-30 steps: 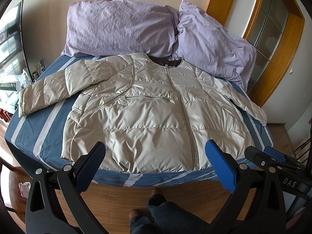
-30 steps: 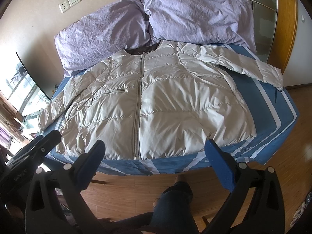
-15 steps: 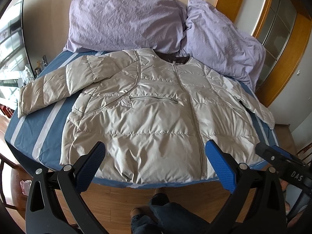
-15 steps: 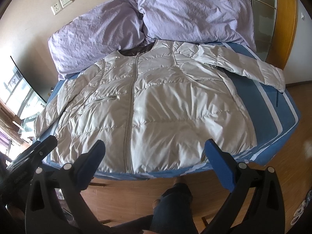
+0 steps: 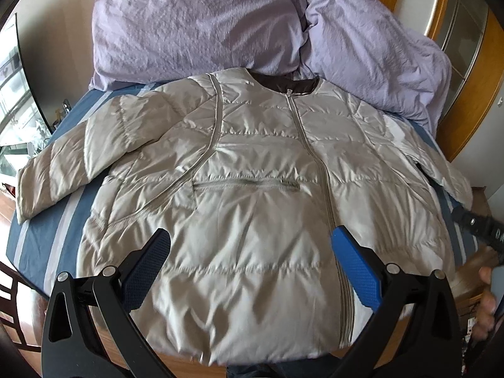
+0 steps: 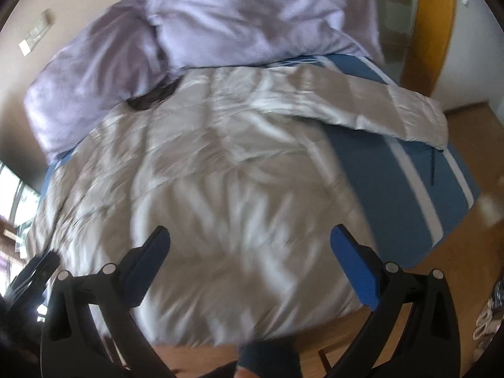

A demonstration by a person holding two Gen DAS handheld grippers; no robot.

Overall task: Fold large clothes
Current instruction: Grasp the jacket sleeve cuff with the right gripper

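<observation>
Both the left gripper and the right gripper hang empty with jaws spread wide above the hem of the puffer jacket. That slick, puffy shell may slide from a shallow pinch or spring back unfolded. The jacket lies flat, front up, on the striped bed, collar toward the lavender pillows, zipper running hem-to-pillows, sleeves out sideways.

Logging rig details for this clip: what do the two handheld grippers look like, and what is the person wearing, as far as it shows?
Both the left gripper and the right gripper have black angular frames with silver rivets and two fingers faced with blue dimpled pads. The right gripper's black body carries white lettering, partly cut off. The person's dark blue trouser leg shows below. No sleeves or cables are visible.
</observation>
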